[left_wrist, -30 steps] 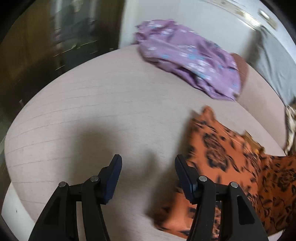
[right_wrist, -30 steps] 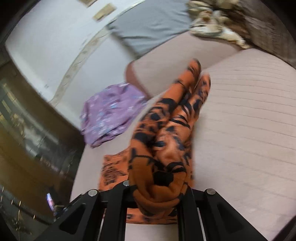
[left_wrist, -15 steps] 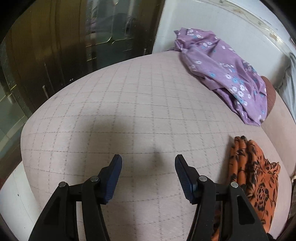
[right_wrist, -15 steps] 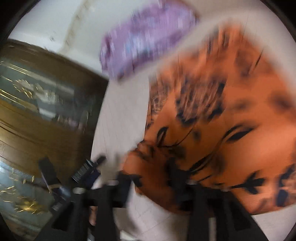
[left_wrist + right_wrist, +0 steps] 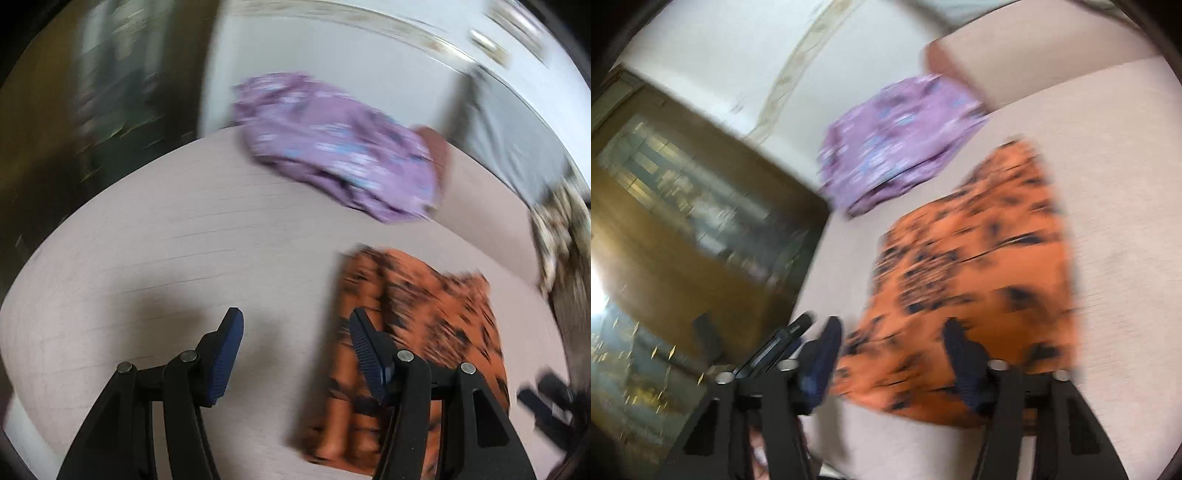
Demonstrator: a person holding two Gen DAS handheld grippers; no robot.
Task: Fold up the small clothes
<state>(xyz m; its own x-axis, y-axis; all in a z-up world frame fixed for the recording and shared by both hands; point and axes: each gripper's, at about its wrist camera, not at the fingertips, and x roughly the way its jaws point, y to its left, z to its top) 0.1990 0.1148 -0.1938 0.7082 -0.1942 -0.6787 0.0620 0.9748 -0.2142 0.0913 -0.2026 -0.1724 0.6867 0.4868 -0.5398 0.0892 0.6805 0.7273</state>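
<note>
A pale checked bed (image 5: 155, 236) fills both blurred views. The folded orange garment (image 5: 979, 266) lies flat near its right side, released. Right tongs (image 5: 890, 354) hover over it, closing on nothing; left tongs (image 5: 295, 343) are spread, empty. A purple garment (image 5: 332, 147) waits farther back.

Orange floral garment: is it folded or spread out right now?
Folded. The orange floral garment lies flat on the bed as a compact, roughly rectangular block with straight edges; blur hides the layers.
</note>
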